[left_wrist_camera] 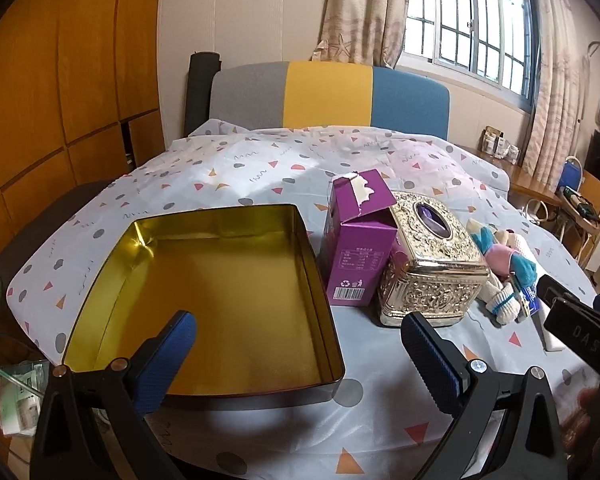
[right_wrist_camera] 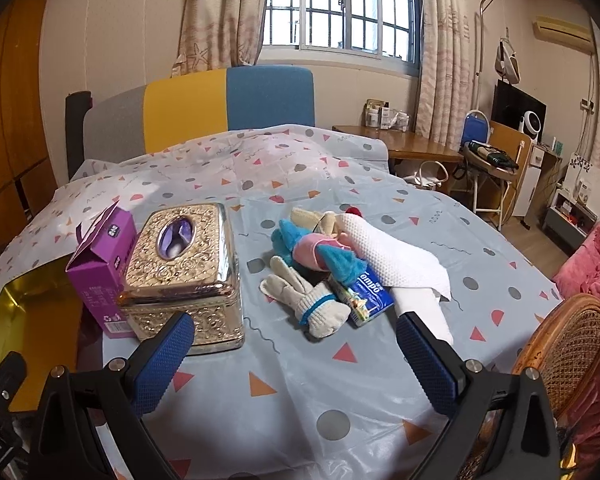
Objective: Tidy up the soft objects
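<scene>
Both grippers, left (left_wrist_camera: 298, 354) and right (right_wrist_camera: 296, 354), gape empty; right should pinch the glove (right_wrist_camera: 306, 298) mid-body, then tin (left_wrist_camera: 204, 300).

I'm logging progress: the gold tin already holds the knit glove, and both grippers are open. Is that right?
Not quite. The gold tin holds nothing, as the left wrist view shows; the knit glove lies on the tablecloth in the right wrist view. The left gripper and right gripper are open.
</scene>
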